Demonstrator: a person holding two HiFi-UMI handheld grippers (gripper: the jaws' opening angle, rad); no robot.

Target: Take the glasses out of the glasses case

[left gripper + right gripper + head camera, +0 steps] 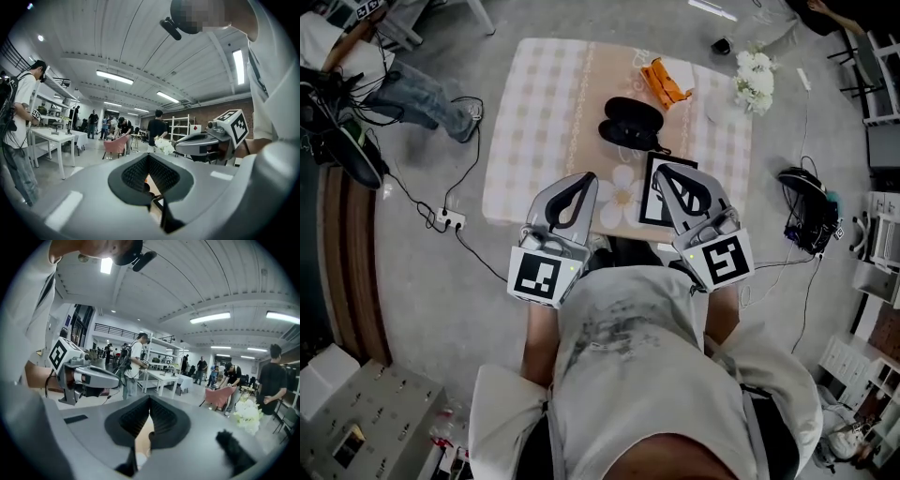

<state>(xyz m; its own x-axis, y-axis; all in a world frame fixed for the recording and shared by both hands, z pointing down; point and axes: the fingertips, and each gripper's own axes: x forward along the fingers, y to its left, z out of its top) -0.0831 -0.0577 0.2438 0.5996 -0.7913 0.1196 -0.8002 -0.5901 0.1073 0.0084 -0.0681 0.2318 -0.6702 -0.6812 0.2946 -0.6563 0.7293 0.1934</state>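
Over the table (pixel 534 112) edge, both hand-held grippers (pixel 584 180) (pixel 663 171) hover closed.

No words, brands or numbers can be read. Black-and-white square markers (patterns, not letters) stand on the left gripper (pixel 583 180) and the right gripper (pixel 661 170); a red diamond (pixel 194 127) marks a distant white board.

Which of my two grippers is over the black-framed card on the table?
The right gripper; it overlaps the black-framed card, while the left gripper sits beside it.
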